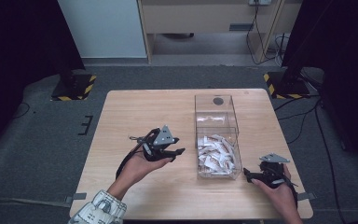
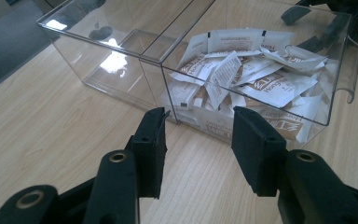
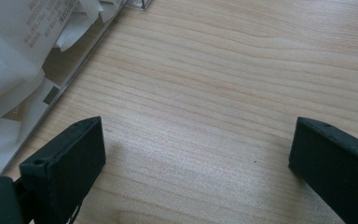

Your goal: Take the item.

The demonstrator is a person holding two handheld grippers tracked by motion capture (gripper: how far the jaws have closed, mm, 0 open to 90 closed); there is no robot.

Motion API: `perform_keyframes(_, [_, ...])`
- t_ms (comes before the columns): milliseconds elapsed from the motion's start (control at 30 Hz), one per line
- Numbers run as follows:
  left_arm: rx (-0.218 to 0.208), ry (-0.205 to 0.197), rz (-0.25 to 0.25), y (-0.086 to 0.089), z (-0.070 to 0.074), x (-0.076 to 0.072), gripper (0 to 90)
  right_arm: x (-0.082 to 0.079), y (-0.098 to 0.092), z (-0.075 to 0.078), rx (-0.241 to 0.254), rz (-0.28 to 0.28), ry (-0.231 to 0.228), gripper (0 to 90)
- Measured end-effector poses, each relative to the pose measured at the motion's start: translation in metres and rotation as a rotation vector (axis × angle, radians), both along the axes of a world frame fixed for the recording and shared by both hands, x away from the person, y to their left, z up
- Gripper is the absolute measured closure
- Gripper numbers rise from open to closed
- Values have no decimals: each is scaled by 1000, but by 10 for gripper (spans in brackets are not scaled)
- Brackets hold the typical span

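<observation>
Clear box (image 1: pixel 216 135) is set centre-right on surface (image 1: pixel 135 112), sachets (image 1: pixel 216 156) piled in near compartment. Left claw (image 1: pixel 176 148) released, aimed at box; right claw (image 1: pixel 248 174) released, empty, held near-right, prob. for access.

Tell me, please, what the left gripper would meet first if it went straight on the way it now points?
Probably the near wall of the clear box holding the white sachets; the left gripper, jaws open, points straight at it over bare table.

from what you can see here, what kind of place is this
Probably a lab or data-recording room, not a home: a bare wooden table on grey carpet, hazard-striped stand bases beside dark curtains, and a hand-held gripper near a clear box of sachets.
</observation>
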State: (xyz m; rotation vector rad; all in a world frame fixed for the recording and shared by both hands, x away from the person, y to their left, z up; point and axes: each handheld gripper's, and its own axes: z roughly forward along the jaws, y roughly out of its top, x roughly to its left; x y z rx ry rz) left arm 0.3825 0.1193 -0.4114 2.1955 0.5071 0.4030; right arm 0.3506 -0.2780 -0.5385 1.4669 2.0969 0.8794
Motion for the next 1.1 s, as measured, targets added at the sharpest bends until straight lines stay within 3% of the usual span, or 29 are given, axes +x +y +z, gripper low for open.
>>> perform_keyframes(467, [-32, -6, -11, -8, 15, 2, 562, 0, 0, 0, 0, 0, 0, 38])
perform_keyframes(1100, [-40, 27, -44, -35, 9, 11, 591, 0, 0, 0, 1, -2, -1, 38])
